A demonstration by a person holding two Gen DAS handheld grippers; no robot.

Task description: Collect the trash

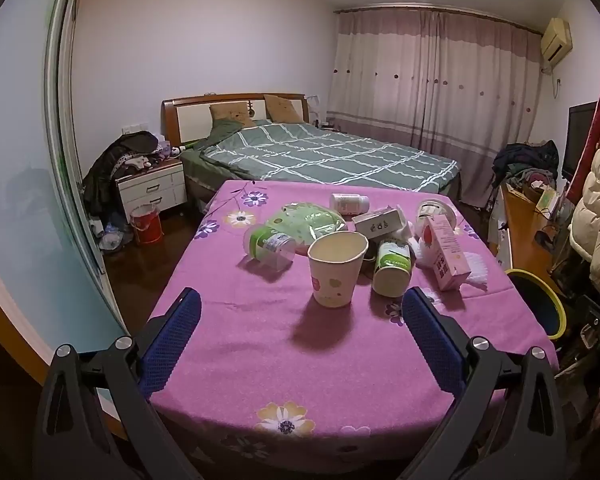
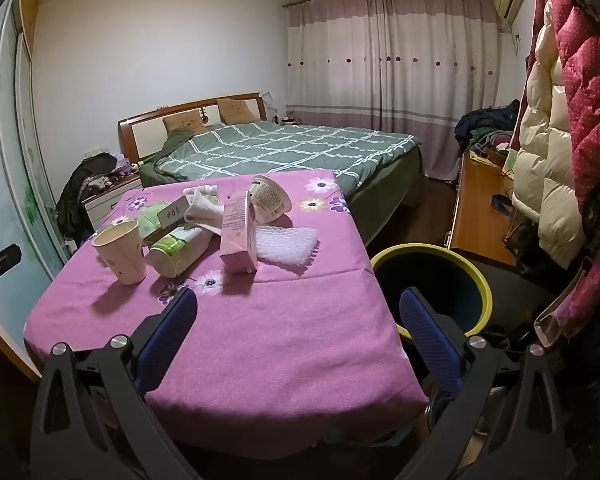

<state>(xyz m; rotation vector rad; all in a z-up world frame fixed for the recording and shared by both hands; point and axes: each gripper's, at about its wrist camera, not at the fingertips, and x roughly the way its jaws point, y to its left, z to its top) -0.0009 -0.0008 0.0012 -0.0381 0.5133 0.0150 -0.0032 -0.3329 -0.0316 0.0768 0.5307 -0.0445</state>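
A table with a purple flowered cloth (image 1: pixel 260 352) (image 2: pixel 292 320) holds the trash. A paper cup (image 1: pixel 337 268) (image 2: pixel 121 254) stands upright. Around it lie a clear jar with a green label (image 1: pixel 269 246), a green-labelled tube (image 1: pixel 393 266) (image 2: pixel 178 250), a pink carton (image 1: pixel 446 252) (image 2: pixel 239 236), a white box (image 1: pixel 380 222), a green packet (image 1: pixel 308 222), a white bottle (image 1: pixel 349 203), a round tub (image 2: pixel 269 198) and bubble wrap (image 2: pixel 286 246). A bin with a yellow rim (image 2: pixel 434 280) (image 1: pixel 538 300) stands right of the table. My left gripper (image 1: pixel 300 308) is open and empty, short of the cup. My right gripper (image 2: pixel 298 308) is open and empty over the table's near right edge.
A bed with a green checked cover (image 1: pixel 320 156) lies behind the table. A white nightstand (image 1: pixel 152 188) and a red bucket (image 1: pixel 146 224) stand at the left. A wooden desk (image 2: pixel 480 216) with clothes and hanging coats (image 2: pixel 552 152) are at the right.
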